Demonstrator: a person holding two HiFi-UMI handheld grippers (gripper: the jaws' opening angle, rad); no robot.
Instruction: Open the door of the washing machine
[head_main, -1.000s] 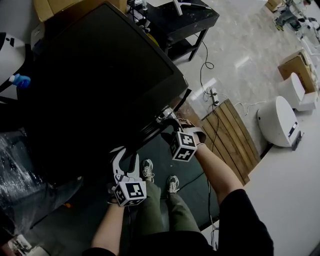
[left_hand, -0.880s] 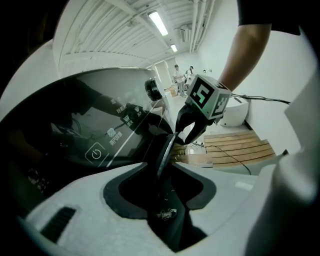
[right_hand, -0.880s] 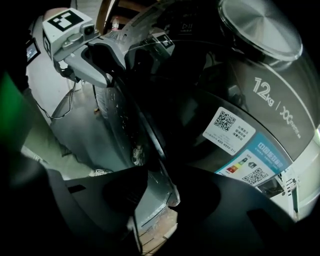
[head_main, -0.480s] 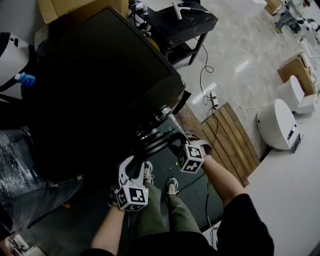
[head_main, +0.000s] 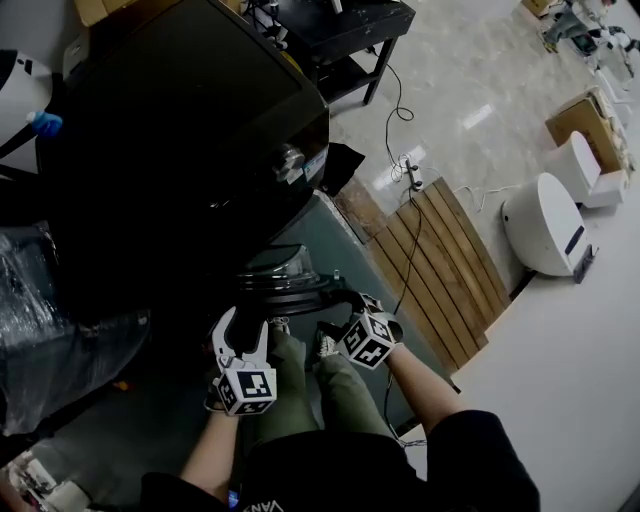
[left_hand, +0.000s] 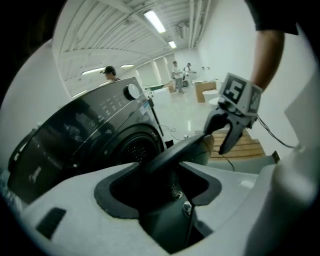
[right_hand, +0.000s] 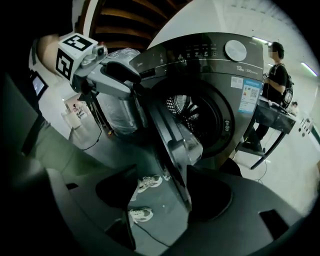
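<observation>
The swung-out door bars our way straight ahead; past its edge the drum mouth stands open. Left, a plastic-wrapped bundle crowds the floor. Right, we have room over the mat up to the wooden pallet.

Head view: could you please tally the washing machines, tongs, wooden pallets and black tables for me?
Washing machine: 1
Tongs: 2, the left tongs and the right tongs, both just opened wider, with the edge of the door between their jaws
Wooden pallet: 1
Black table: 1
Total: 5
</observation>
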